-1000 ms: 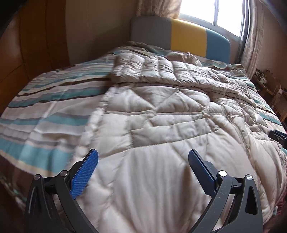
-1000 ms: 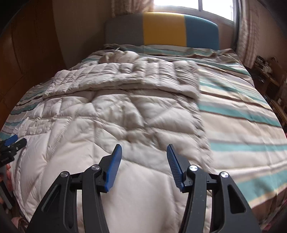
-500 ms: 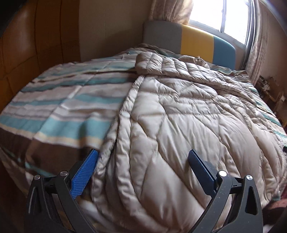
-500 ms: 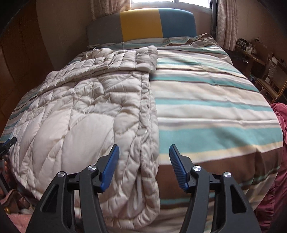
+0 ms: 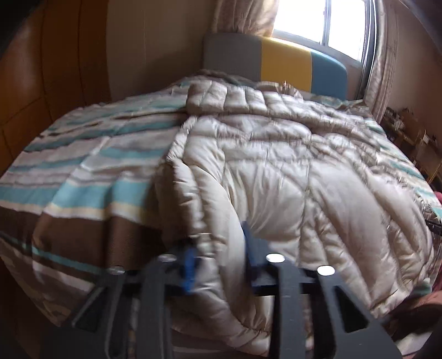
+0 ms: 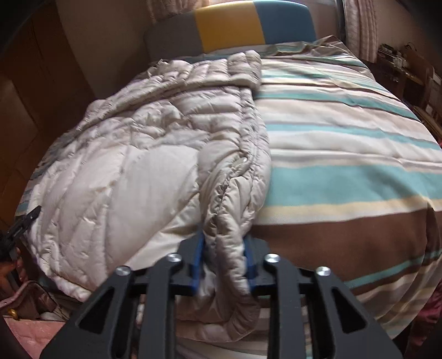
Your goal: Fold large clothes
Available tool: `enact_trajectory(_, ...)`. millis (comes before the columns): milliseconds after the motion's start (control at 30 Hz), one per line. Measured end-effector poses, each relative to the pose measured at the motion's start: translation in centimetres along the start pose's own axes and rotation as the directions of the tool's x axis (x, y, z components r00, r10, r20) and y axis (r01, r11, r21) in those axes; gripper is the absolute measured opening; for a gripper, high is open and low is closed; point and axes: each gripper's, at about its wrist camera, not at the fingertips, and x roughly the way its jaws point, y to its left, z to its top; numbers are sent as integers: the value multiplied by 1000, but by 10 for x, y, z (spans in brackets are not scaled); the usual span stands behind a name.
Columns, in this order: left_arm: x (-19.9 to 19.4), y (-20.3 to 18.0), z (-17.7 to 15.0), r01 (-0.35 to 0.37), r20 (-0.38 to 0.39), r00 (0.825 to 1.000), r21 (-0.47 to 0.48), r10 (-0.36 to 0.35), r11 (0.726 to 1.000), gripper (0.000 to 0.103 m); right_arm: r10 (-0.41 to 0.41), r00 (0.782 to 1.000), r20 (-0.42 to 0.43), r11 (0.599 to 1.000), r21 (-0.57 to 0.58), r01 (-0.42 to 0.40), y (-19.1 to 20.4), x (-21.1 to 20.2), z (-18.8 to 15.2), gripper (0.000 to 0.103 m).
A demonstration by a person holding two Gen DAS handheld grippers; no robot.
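A bedroom with wood-panelled walls and a bright curtained window holds a bed (image 6: 345, 154) covered in a brown, cream and teal striped spread, its grey, yellow and blue padded headboard (image 6: 229, 26) at the far end.

At the foot edge of the bed, the right hand-held gripper (image 6: 223, 261) has its blue fingers pinched on the thick piped side hem of a large beige quilted down coat (image 6: 132, 171), the hem bunched between the pads. The left hand-held gripper (image 5: 218, 265) likewise nips the coat's (image 5: 290, 171) opposite lower edge; that view is blurred, but fabric clearly fills the narrow gap between its fingers. From these two grips the coat runs up the bed toward the headboard, lying along the middle and hanging a little over the foot edge, with striped spread bare on either side.

This looks like the start of a fold: both bottom corners are secured. The next move probably calls for lifting both corners together, keeping the hem taut and level, and carrying it toward the collar end so the puffy layers stack squarely without sliding.
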Motion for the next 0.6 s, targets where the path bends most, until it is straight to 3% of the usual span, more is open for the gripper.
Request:
enact_trajectory(133, -13, 2, 23, 25, 65, 998, -35, -22, 999, 15, 71, 996, 46, 996, 43, -73, 0, -9, 19, 13)
enact_trajectory(367, -18, -7, 87, 55, 175, 983, -34, -48, 998, 15, 137, 980, 143, 984, 96, -151, -3, -19, 69, 13)
enact_trajectory(600, 19, -10, 143, 38, 183, 983, -31, -31, 999, 15, 151, 972, 182, 975, 135, -177, -8, 3, 130, 13)
